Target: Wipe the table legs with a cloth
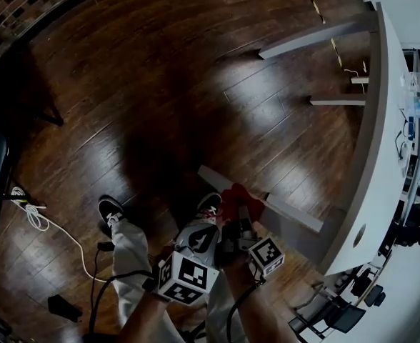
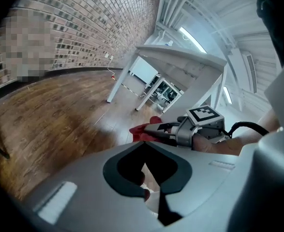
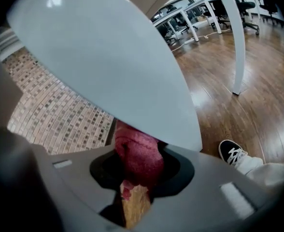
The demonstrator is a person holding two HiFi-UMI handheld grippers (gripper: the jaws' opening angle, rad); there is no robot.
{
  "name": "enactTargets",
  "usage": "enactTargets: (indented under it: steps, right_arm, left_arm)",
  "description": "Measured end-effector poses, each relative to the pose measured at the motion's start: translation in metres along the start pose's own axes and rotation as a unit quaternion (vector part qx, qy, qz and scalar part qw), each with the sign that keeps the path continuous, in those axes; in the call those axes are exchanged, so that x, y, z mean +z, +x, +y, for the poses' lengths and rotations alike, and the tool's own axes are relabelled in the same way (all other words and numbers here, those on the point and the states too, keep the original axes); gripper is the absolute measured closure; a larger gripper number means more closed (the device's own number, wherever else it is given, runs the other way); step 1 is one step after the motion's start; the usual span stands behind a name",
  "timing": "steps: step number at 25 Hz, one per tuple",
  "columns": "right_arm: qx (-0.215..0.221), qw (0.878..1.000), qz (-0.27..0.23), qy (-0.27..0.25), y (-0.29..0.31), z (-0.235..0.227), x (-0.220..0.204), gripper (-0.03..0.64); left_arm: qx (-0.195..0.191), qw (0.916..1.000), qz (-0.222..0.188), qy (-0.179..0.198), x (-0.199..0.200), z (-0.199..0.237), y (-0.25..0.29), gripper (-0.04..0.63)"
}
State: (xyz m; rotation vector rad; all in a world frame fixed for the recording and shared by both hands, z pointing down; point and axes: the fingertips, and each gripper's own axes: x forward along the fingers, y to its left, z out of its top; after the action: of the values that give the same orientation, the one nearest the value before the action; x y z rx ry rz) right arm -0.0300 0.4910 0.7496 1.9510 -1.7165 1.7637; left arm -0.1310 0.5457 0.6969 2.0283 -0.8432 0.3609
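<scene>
A: Where's the red cloth (image 3: 137, 158)?
B: Pinched in the right gripper (image 1: 240, 216), pressed against the white table leg (image 1: 288, 215), partway along it. It's soft and light, so a bunched fold should hold best.
A: And the left gripper (image 1: 204, 236)?
B: Jaws pressed together, empty. No readable writing, only square markers.

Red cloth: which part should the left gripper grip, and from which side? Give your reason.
Likely the bunched end of the red cloth bulging past the tips of the right gripper, approached from the side away from the table leg it presses against; the jaws cover the rest.
</scene>
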Motion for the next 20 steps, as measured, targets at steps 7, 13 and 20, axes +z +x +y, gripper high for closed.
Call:
enactTargets:
  steps: [7, 13, 20]
  right_arm:
    - [-0.028, 0.999, 0.016, -0.028, 0.056, -0.052, -0.031, 0.512]
    - [-0.046, 0.997, 0.031, -0.047, 0.107, -0.099, -0.062, 0.512]
    - [-0.059, 0.995, 0.044, -0.062, 0.153, -0.144, -0.093, 0.512]
  left_arm:
    - [0.010, 0.9986, -0.017, -0.049, -0.042, 0.039, 0.017, 0.600]
    - [0.016, 0.9968, -0.029, -0.072, -0.068, 0.075, 0.032, 0.600]
    - [0.010, 0.9975, -0.026, -0.065, -0.072, 0.101, 0.045, 0.600]
